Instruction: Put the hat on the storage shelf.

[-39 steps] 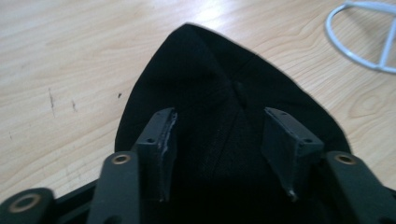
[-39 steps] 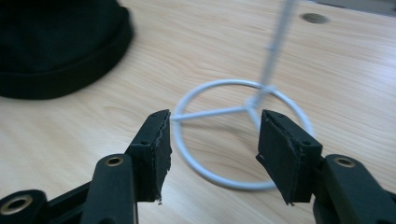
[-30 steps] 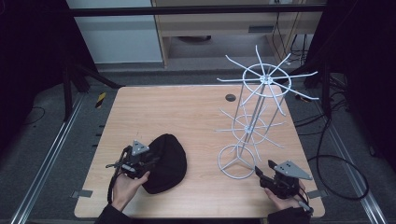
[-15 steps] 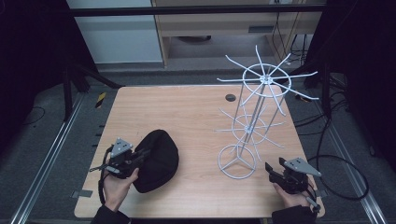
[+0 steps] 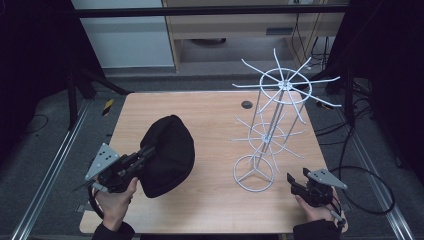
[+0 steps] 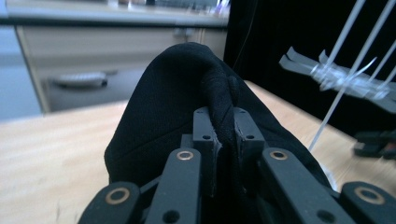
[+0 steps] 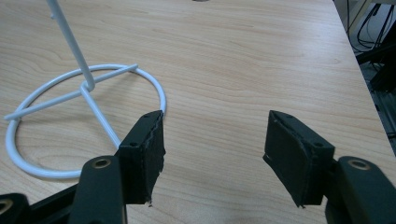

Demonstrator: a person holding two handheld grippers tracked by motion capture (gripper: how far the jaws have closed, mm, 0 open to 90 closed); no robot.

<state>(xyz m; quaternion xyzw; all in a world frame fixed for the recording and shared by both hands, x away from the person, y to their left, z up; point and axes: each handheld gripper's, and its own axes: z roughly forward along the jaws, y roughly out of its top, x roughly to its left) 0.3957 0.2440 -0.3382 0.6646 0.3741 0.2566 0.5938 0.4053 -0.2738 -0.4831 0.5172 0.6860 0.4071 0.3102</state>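
Left gripper [image 5: 142, 156] is clamped on a fold of the black cap [image 5: 167, 155], which hangs from the jaws over the near-left part of the table [image 5: 210, 107]. Right gripper [image 5: 295, 181], jaws wide and just been opening with nothing between them, sits at the near right, just beside the base ring of the white wire rack [image 5: 267, 135]. The rack stands between the cap and the right side; a small dark disc [image 5: 246, 105] lies at the far edge
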